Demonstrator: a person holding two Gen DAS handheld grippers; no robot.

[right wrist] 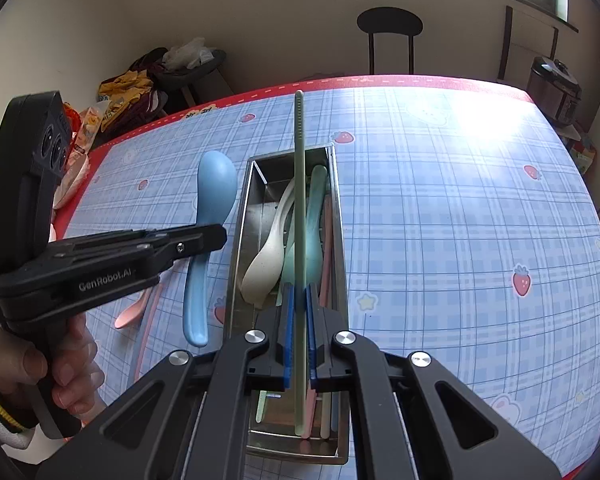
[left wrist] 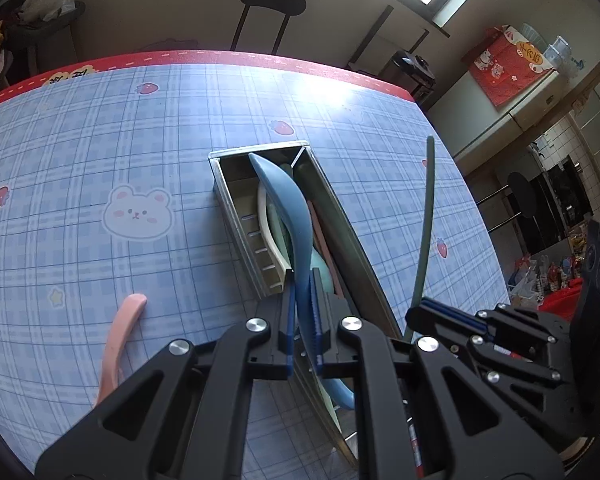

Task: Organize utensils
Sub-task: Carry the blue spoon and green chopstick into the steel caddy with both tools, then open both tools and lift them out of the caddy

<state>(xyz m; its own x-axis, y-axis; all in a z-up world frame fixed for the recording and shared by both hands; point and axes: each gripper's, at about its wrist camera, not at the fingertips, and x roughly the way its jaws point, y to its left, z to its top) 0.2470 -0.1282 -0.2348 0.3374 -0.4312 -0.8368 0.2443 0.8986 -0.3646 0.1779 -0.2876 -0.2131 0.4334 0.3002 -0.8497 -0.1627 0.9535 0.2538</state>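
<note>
My left hand-held gripper (left wrist: pixel 303 312) is clamped on a blue spoon (left wrist: pixel 290 216), held above the steel utensil tray (left wrist: pixel 236 208) that stands near the middle of the desk (left wrist: pixel 80 152). My right hand-held gripper (right wrist: pixel 299 332) is clamped on a green chopstick (right wrist: pixel 299 200) over the same tray, which holds a white spoon (right wrist: pixel 266 260) and a teal spoon (right wrist: pixel 314 224). A pink spoon (left wrist: pixel 118 336) lies on the desk left of the tray.
</note>
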